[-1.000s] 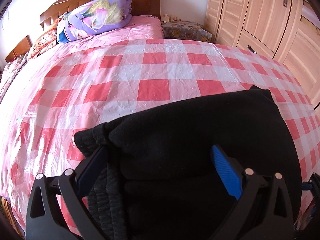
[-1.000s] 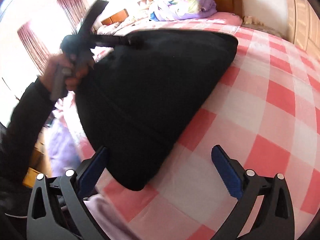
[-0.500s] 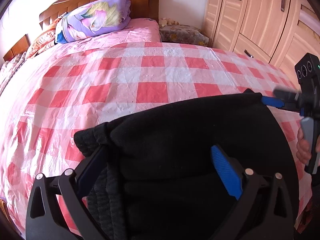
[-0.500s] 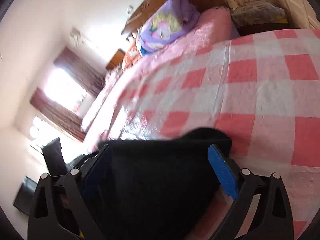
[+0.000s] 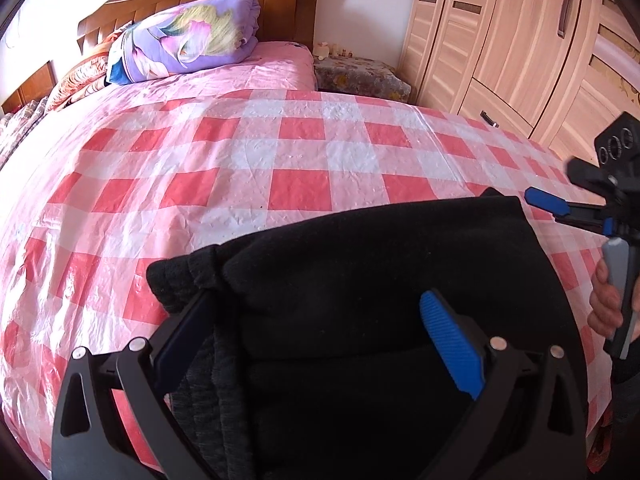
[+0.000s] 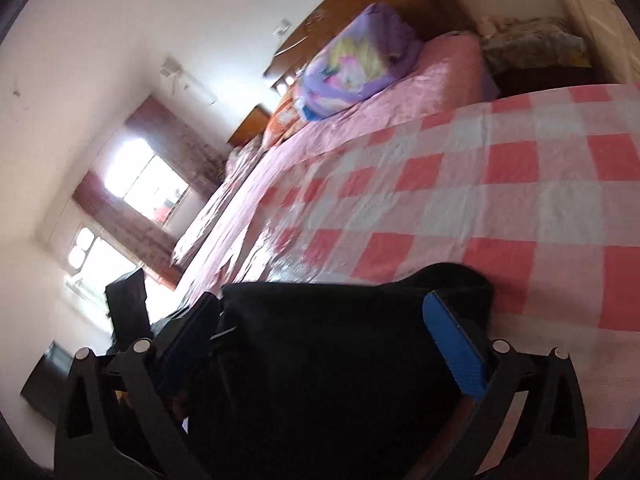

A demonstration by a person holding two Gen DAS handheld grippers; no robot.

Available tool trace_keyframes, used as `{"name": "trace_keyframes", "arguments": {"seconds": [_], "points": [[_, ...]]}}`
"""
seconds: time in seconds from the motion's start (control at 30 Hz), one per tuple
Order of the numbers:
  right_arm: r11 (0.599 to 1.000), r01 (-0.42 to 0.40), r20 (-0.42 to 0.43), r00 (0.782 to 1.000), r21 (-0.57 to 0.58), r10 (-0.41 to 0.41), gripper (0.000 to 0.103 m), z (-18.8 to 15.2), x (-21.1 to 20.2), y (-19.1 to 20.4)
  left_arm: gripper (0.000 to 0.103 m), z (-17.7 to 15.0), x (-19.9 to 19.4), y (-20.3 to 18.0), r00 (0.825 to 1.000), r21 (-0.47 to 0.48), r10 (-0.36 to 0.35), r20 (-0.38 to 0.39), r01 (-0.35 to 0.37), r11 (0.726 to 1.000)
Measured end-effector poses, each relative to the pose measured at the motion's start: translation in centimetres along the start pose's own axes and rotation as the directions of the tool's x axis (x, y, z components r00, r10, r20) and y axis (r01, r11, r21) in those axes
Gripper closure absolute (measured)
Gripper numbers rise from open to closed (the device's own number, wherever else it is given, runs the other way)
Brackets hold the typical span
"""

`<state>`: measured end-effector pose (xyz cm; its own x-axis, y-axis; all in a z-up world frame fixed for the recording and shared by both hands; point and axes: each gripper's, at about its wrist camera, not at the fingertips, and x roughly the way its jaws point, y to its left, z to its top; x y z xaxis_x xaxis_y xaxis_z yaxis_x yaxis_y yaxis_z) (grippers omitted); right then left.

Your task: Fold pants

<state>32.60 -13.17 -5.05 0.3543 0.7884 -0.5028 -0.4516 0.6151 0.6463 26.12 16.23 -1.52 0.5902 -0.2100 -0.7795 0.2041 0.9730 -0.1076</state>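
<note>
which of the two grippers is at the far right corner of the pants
The right gripper, seen at the right edge of the left wrist view, by the black pants' far right corner. The left gripper is at the near gathered end.

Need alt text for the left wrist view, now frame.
Folded black pants lie on a pink checked bedspread, between the open left gripper fingers. The right gripper, held in a hand, reaches in beside the pants' far right corner.

A big bed has a pink and white checked cover. A purple flowery blanket lies rolled up by the brown headboard. A tall wooden wardrobe stands beside the bed. Bright windows have dark curtains.
</note>
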Motion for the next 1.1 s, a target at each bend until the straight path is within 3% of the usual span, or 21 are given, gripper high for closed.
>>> {"name": "trace_keyframes", "arguments": {"seconds": [0.07,0.1,0.13,0.17,0.2,0.23,0.33,0.43,0.47,0.5,0.57,0.63,0.73,0.8,0.87,0.9,0.97,1.03,1.07,1.1], "points": [[0.996,0.078,-0.051,0.996,0.037,-0.076,0.007,0.0,1.2,-1.8,0.001,0.0,0.0,0.0,1.0,0.001,0.001,-0.001,-0.001,1.0],[0.995,0.037,-0.006,0.999,0.09,-0.036,0.008,0.2,0.4,-2.8,0.001,0.0,0.0,0.0,1.0,0.003,0.003,-0.001,-0.003,1.0],[0.99,0.049,0.045,0.997,0.13,-0.055,0.008,0.4,-0.6,-2.9,0.001,0.0,-0.1,0.0,1.0,0.004,0.002,0.002,-0.002,1.0],[0.984,0.108,0.089,0.989,0.14,-0.121,0.006,0.4,-1.6,-2.3,0.001,0.0,-0.3,0.1,1.0,0.001,0.0,0.007,0.0,1.0],[0.969,0.219,0.129,0.964,0.112,-0.233,0.004,0.3,-2.8,-1.0,0.001,-0.1,-1.0,0.3,0.999,-0.007,-0.012,0.033,0.012,1.0],[0.969,0.236,0.147,0.959,0.066,-0.244,0.004,0.0,-3.5,0.5,0.001,-0.3,-1.8,0.5,0.998,-0.018,-0.012,0.058,0.013,1.0],[0.993,0.118,0.147,0.982,-0.007,-0.116,0.004,-1.3,-4.7,3.4,0.001,-1.4,-6.9,2.4,0.979,-0.108,0.051,0.196,-0.03,0.994],[0.995,0.072,0.13,0.989,-0.062,-0.064,0.004,-2.6,-4.4,5.7,0.001,-3.3,-11.3,4.4,0.939,-0.238,0.208,0.273,-0.144,0.96],[0.994,0.071,0.108,0.992,-0.084,-0.062,0.004,-2.6,-3.4,6.7,0.001,-4.1,-12.4,4.5,0.937,-0.245,0.194,0.291,-0.123,0.962],[0.988,0.097,0.08,0.993,-0.121,-0.087,0.004,-3.9,-2.2,8.0,0.001,-4.9,-12.9,4.1,0.947,-0.224,0.144,0.288,-0.079,0.971],[0.967,0.183,0.053,0.983,-0.175,-0.176,0.004,-4.2,-0.4,8.8,0.001,-5.9,-12.6,2.5,0.959,-0.163,0.114,0.258,-0.073,0.984],[0.936,0.264,0.037,0.964,-0.234,-0.263,0.004,-4.6,1.1,8.9,0.001,-7.2,-11.8,0.2,0.961,-0.075,0.146,0.237,-0.131,0.988],[0.916,0.299,0.017,0.952,-0.269,-0.306,0.004,-6.2,0.9,9.0,0.001,-8.6,-10.0,-1.2,0.954,-0.023,0.224,0.196,-0.224,0.974],[0.893,0.335,0.009,0.937,-0.3,-0.349,0.004,-7.3,1.6,9.0,0.001,-9.5,-7.3,-0.3,0.961,-0.042,0.263,0.09,-0.26,0.965],[0.838,0.424,-0.017,0.889,-0.344,-0.457,0.004,-8.4,2.8,8.3,0.001,-10.4,-6.2,1.6,0.98,-0.124,0.184,0.078,-0.173,0.977],[0.829,0.429,-0.024,0.884,-0.358,-0.468,0.004,-8.7,3.2,7.7,0.001,-11.0,-6.0,3.0,0.991,-0.195,0.106,0.076,-0.089,0.977],[0.846,0.427,0.012,0.895,-0.32,-0.447,0.004,-8.7,1.6,8.0,0.001,-11.6,-5.9,4.3,0.996,-0.252,0.026,0.086,-0.004,0.968],[0.851,0.451,0.071,0.89,-0.269,-0.45,0.004,-8.4,-1.1,8.5,0.001,-12.1,-7.0,4.2,0.993,-0.26,0.053,0.107,-0.023,0.965],[0.846,0.472,0.111,0.881,-0.248,-0.459,0.004,-8.5,-2.6,8.8,0.001,-12.2,-8.0,3.9,0.987,-0.248,0.098,0.129,-0.064,0.967],[0.838,0.499,0.156,0.866,-0.222,-0.474,0.004,-9.0,-4.5,9.2,0.001,-12.3,-9.5,3.4,0.968,-0.233,0.196,0.16,-0.156,0.96]]}}
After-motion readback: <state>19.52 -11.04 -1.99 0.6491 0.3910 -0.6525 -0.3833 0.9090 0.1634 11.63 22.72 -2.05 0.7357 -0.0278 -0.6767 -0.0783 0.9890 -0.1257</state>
